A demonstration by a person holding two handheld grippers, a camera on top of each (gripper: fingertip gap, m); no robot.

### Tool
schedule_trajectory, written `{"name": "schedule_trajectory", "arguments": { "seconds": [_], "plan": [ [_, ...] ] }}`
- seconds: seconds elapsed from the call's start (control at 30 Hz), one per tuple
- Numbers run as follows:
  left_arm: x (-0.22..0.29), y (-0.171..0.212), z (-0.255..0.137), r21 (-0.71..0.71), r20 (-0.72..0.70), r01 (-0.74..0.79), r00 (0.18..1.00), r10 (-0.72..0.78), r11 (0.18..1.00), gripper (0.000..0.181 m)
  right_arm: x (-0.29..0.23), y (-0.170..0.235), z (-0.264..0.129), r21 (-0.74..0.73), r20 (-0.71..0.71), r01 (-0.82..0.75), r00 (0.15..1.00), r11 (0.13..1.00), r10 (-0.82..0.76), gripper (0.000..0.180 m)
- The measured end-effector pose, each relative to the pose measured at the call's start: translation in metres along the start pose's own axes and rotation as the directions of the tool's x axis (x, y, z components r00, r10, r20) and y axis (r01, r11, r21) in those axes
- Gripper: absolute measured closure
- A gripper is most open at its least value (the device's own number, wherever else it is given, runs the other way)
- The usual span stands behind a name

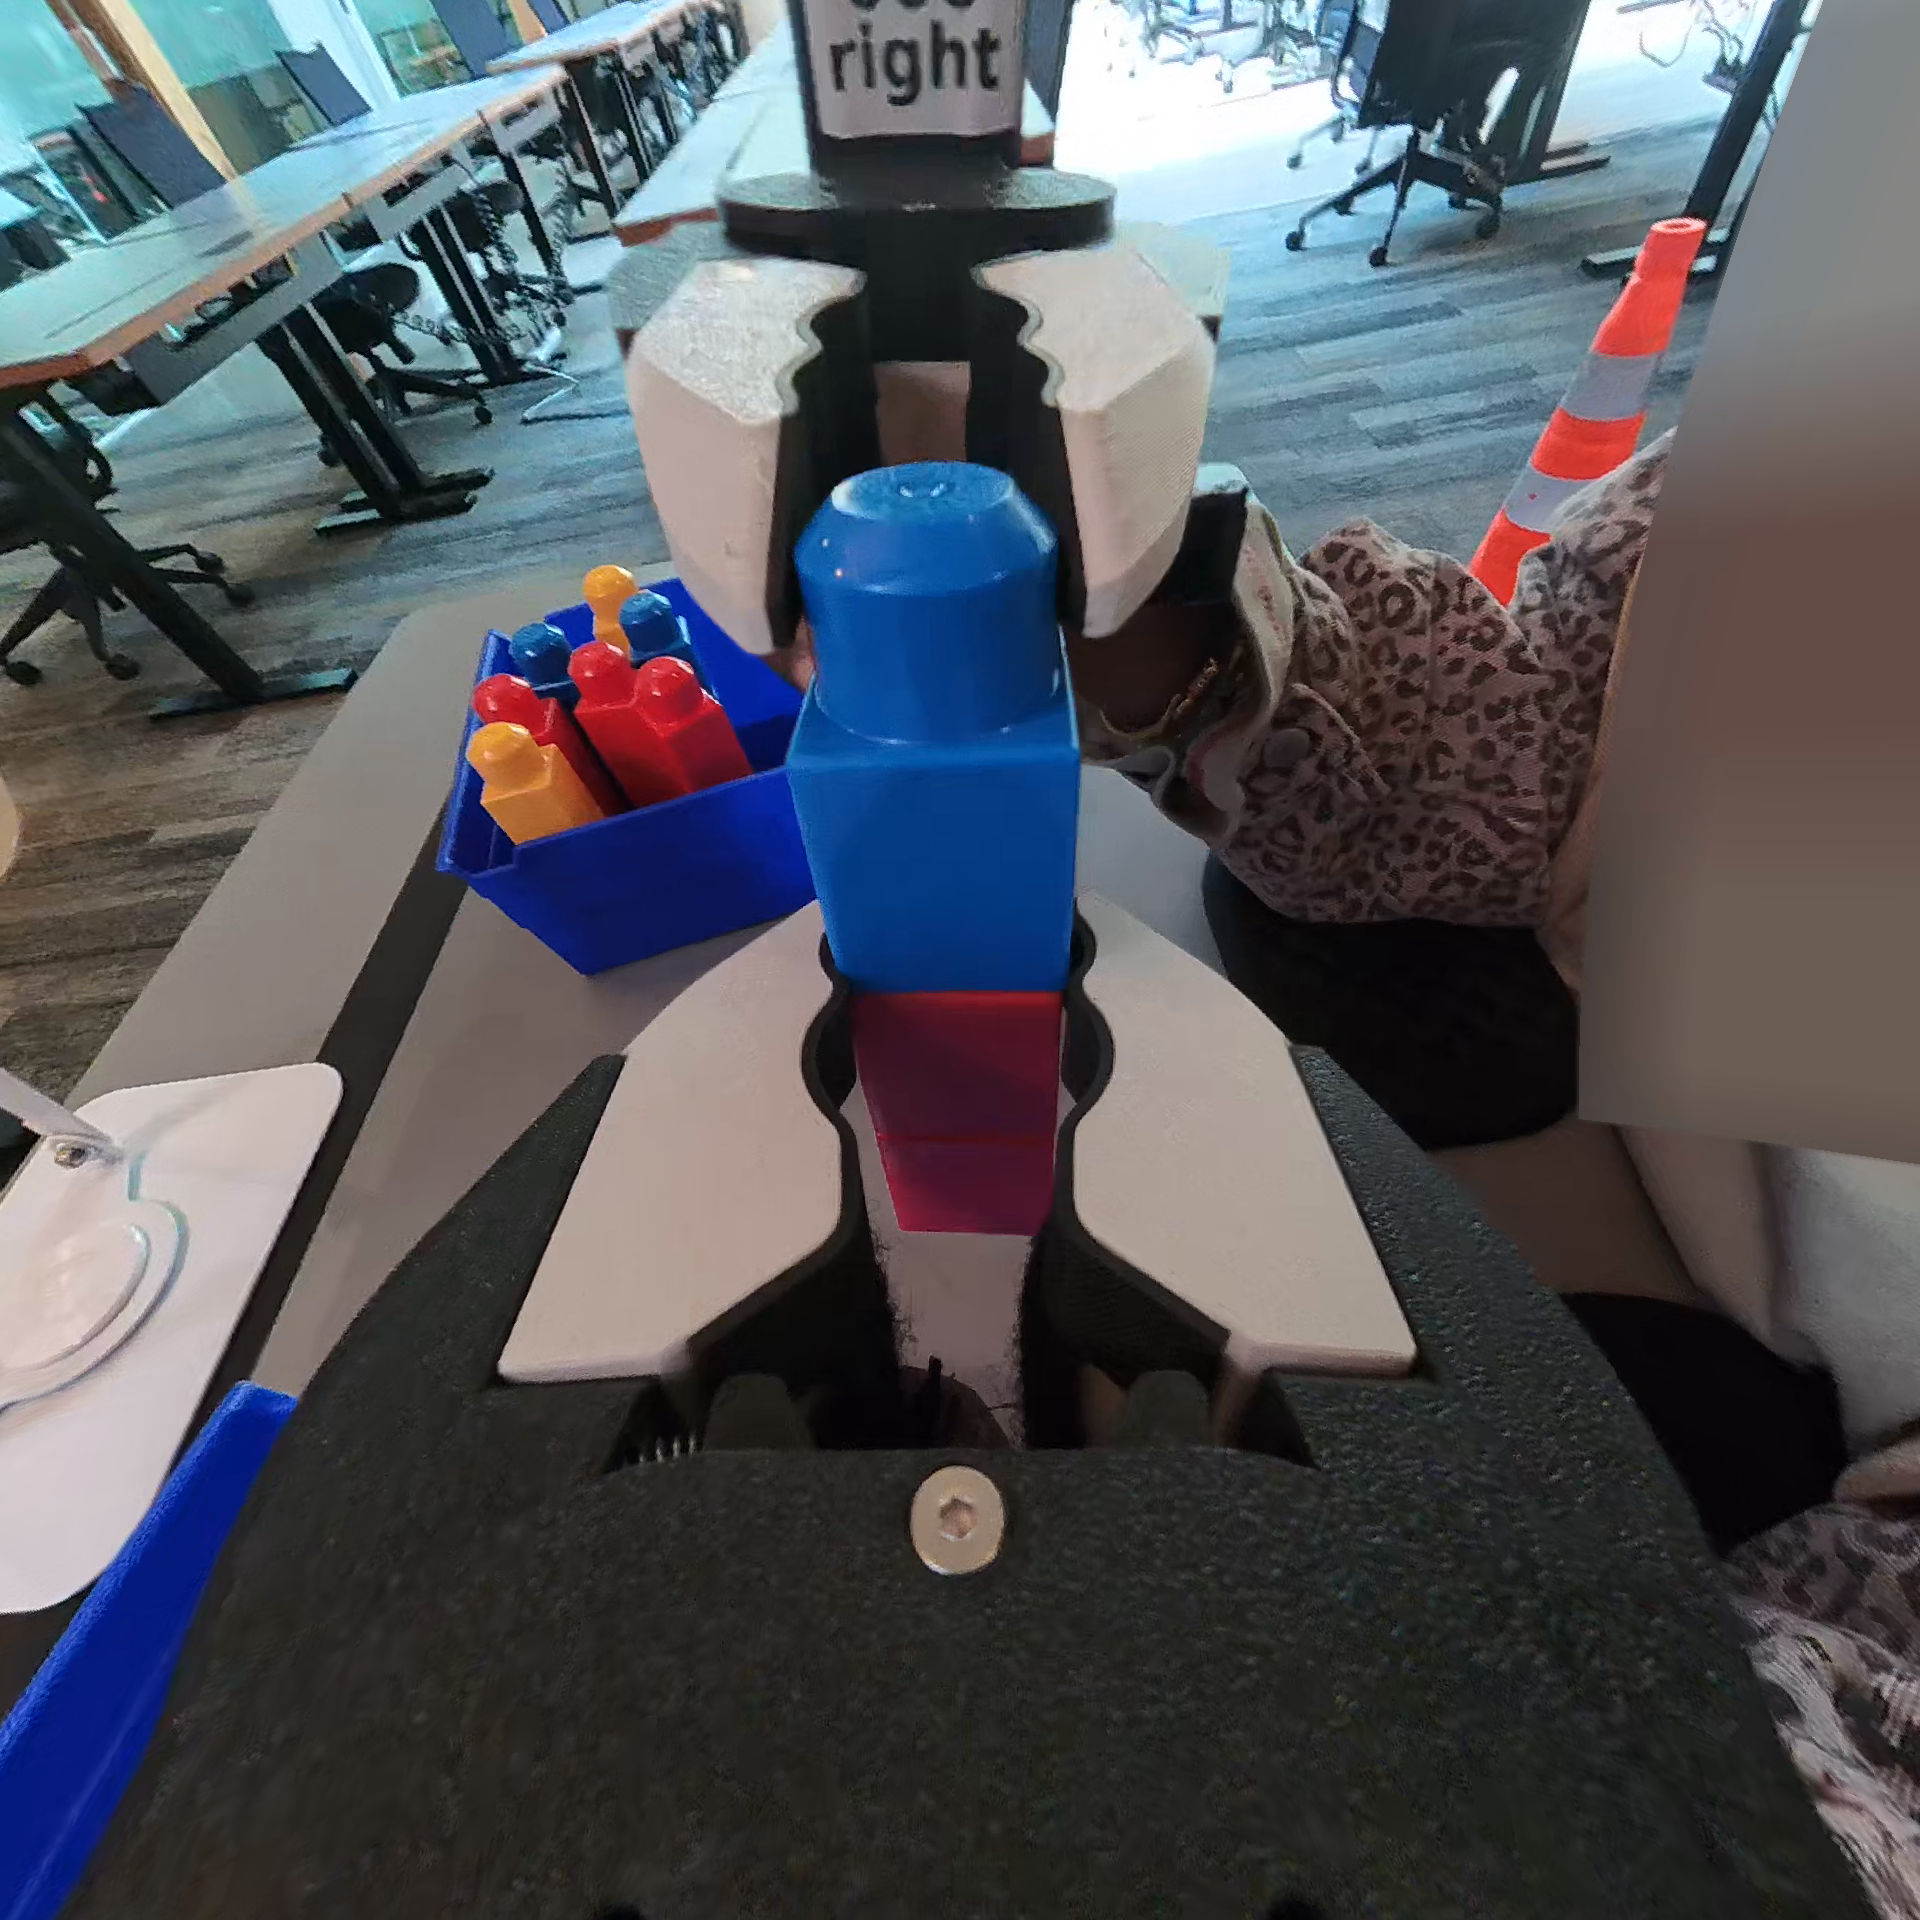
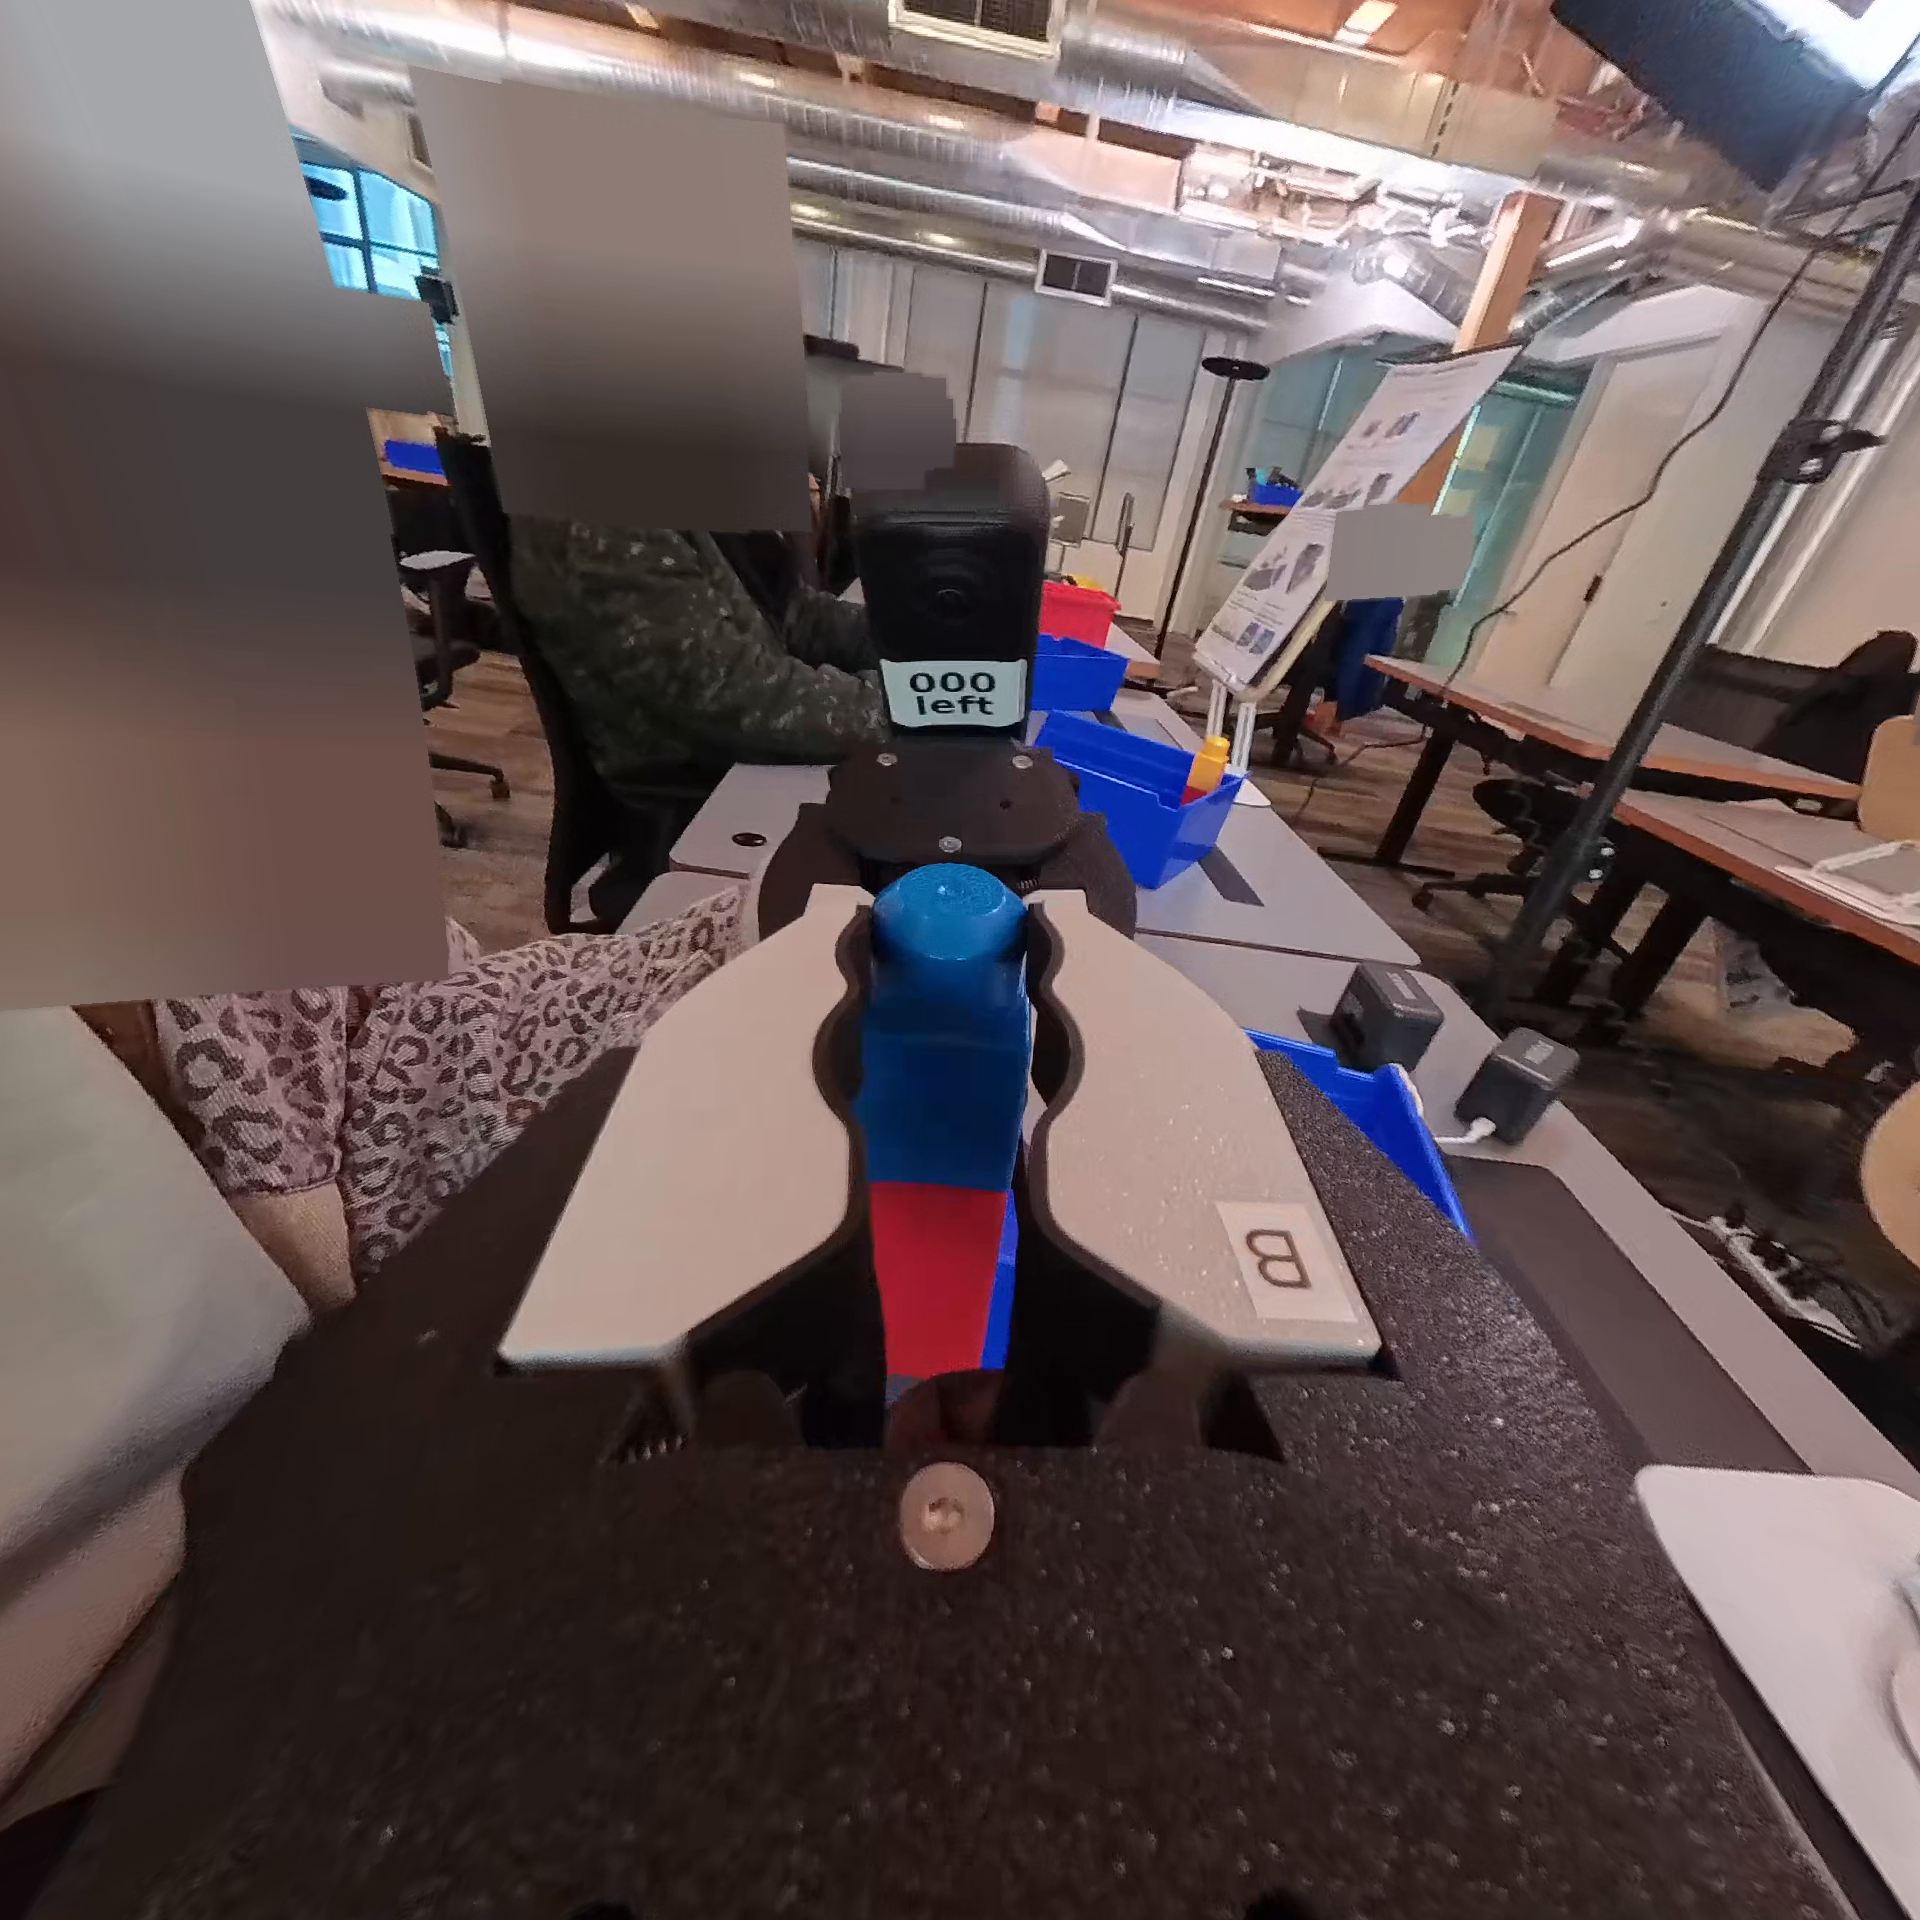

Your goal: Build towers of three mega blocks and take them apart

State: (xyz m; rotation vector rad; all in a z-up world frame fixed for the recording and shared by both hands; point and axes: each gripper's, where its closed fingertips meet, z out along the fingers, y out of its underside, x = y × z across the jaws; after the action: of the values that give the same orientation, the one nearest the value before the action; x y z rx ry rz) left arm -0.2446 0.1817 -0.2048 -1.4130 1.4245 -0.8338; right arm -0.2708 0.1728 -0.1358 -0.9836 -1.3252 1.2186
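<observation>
A tower of mega blocks is held in the air between my two grippers, which face each other. It has a blue block (image 1: 935, 831) on top and two red blocks (image 1: 961, 1070) stacked under it. My left gripper (image 1: 956, 977) is shut on the red blocks. My right gripper (image 1: 935, 623) comes from the far side, and its white fingers close on the upper part of the blue block. In the right wrist view my right gripper (image 2: 945, 914) is shut on the blue block (image 2: 940, 1081), with red block (image 2: 935, 1278) showing below. The left gripper's fingers are hidden there.
A blue bin (image 1: 644, 883) with several red, yellow and blue blocks stands on the grey table at the left. A white sheet (image 1: 156, 1299) and another blue bin's edge (image 1: 104, 1662) lie nearer. A person's leopard-print sleeve (image 1: 1403, 748) is at the right. An orange cone (image 1: 1600, 395) stands on the floor. Across from one pair of fingers to the other is roughly 7 cm.
</observation>
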Motion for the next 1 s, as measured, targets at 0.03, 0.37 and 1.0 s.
{"name": "schedule_trajectory", "arguments": {
  "seconds": [0.03, 0.37, 1.0],
  "plan": [
    [-0.003, -0.003, -0.001, 0.02, 0.019, 0.0, 1.0, 0.0, 1.0, 0.142, 0.003, -0.002, -0.002, 0.008, -0.019, 0.003, 1.0, 1.0, -0.002, 0.152],
    [-0.078, -0.036, -0.08, 0.367, 0.457, 0.105, 0.845, -0.277, 0.924, 0.082, 0.056, -0.03, -0.108, 0.024, -0.464, 0.023, 0.886, 0.999, -0.01, 0.153],
    [-0.113, -0.031, -0.183, 0.544, 0.742, -0.082, 0.512, -0.433, 0.835, 0.07, 0.125, 0.112, -0.353, -0.011, -0.974, -0.367, 0.216, 0.93, 0.074, 0.153]
  ]
}}
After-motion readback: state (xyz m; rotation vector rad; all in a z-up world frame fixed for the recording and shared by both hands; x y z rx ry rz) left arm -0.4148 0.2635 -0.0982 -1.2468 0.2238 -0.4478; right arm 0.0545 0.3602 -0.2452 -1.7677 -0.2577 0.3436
